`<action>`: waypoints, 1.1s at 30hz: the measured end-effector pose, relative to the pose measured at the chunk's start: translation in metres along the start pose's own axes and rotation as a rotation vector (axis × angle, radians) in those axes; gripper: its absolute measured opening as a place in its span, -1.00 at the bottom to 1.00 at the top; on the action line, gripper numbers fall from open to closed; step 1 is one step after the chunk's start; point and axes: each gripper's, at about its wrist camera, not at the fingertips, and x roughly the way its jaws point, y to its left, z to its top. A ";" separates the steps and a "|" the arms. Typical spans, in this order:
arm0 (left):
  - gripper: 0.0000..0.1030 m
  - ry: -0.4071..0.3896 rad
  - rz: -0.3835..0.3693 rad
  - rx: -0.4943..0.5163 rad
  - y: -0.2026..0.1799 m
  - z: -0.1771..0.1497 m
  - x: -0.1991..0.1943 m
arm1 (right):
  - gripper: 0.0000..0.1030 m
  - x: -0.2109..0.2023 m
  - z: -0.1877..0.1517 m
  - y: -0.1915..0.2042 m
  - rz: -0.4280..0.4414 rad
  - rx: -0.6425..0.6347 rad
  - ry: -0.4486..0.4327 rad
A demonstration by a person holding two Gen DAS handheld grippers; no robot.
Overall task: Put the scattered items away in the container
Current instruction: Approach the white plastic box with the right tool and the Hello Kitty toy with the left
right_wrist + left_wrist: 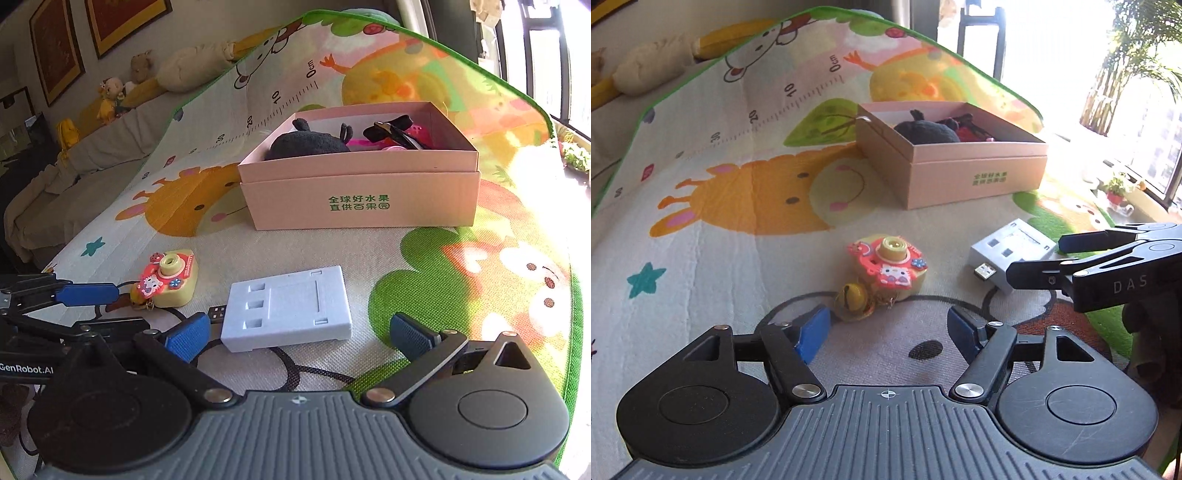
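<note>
Left claw (886, 332) is sitting wide open, nothing btwn the blue pads, hovering low over the play mat (738, 236). Right claw (299, 334) is also gaping wide, holding nothing, w/ its left pad just beside the near-left corner of the white charger box (290, 304).

Just past the left claw: small yellow bell charm (854, 297) is lying on the mat, touching the near side of the toy camera (892, 267) (red/yellow, cat sticker on front). Charger box is lying flat to the right of the camera, apart from it, USB plug (217, 313) sticking out on its left end.

Further out, center-right: pink cardboard box (364, 199) w/ green print is standing open on the mat, well apart from both items. Inside it: black plush (308, 142) on the left, pink/black bits (397, 136) on the right, can't ID those.

Far left, off the mat: plush toys (110, 96) are lining a sofa edge.
</note>
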 end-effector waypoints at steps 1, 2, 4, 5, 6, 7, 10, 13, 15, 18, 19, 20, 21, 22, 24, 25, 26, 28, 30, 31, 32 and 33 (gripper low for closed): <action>0.59 0.001 -0.003 -0.005 0.000 0.001 0.001 | 1.00 0.000 0.000 0.000 -0.002 -0.003 0.001; 0.68 -0.004 -0.006 -0.007 0.000 0.003 0.002 | 1.00 0.000 0.000 0.001 -0.004 -0.004 0.002; 0.68 -0.021 0.001 0.008 -0.004 0.008 0.003 | 1.00 0.001 0.000 0.001 -0.009 -0.008 0.007; 0.66 -0.027 0.004 0.017 -0.005 0.011 0.005 | 1.00 0.002 0.000 0.003 -0.013 -0.015 0.011; 0.63 -0.030 0.007 0.020 -0.006 0.014 0.008 | 1.00 0.003 0.000 0.004 -0.020 -0.021 0.015; 0.67 -0.027 0.008 0.017 -0.005 0.017 0.011 | 1.00 0.003 0.001 0.004 -0.029 -0.022 0.019; 0.67 -0.009 0.012 0.016 -0.005 0.026 0.023 | 1.00 0.002 0.002 0.000 -0.005 -0.020 0.026; 0.67 -0.010 0.036 0.084 -0.014 0.031 0.033 | 1.00 0.000 0.001 -0.002 0.024 -0.041 0.042; 0.67 0.000 0.043 0.114 -0.018 0.031 0.038 | 1.00 -0.004 -0.002 0.001 0.046 -0.090 0.058; 0.77 0.009 0.046 0.138 -0.017 0.024 0.035 | 1.00 -0.010 -0.009 0.008 0.056 -0.142 0.066; 0.83 0.006 0.055 0.139 -0.015 0.019 0.031 | 1.00 -0.010 -0.010 0.009 0.056 -0.153 0.068; 0.83 0.005 0.060 0.136 -0.012 0.015 0.027 | 1.00 -0.010 -0.010 0.010 0.053 -0.157 0.069; 0.83 0.003 0.069 0.129 -0.006 0.010 0.023 | 1.00 -0.009 -0.010 0.011 0.049 -0.158 0.070; 0.85 0.001 0.088 0.119 0.001 0.007 0.019 | 1.00 -0.009 -0.010 0.012 0.046 -0.162 0.070; 0.86 0.001 0.159 0.082 0.019 0.004 0.015 | 1.00 -0.008 -0.011 0.013 0.039 -0.169 0.071; 0.88 0.003 0.216 0.053 0.030 0.004 0.013 | 1.00 -0.007 -0.011 0.014 0.035 -0.173 0.071; 0.86 0.003 0.288 0.019 0.042 0.006 0.013 | 1.00 -0.007 -0.011 0.015 0.029 -0.179 0.072; 0.87 -0.002 0.404 -0.049 0.061 0.008 0.013 | 1.00 -0.006 -0.012 0.018 0.016 -0.191 0.074; 0.87 -0.011 0.398 -0.125 0.076 0.009 0.011 | 1.00 -0.005 -0.013 0.019 0.006 -0.200 0.075; 0.87 -0.016 0.378 -0.152 0.079 0.008 0.010 | 1.00 -0.005 -0.013 0.019 0.005 -0.201 0.075; 0.88 -0.024 0.361 -0.170 0.079 0.006 0.008 | 1.00 -0.005 -0.013 0.019 0.005 -0.200 0.074; 0.88 -0.031 0.344 -0.178 0.077 0.004 0.006 | 1.00 -0.006 -0.012 0.019 0.005 -0.198 0.073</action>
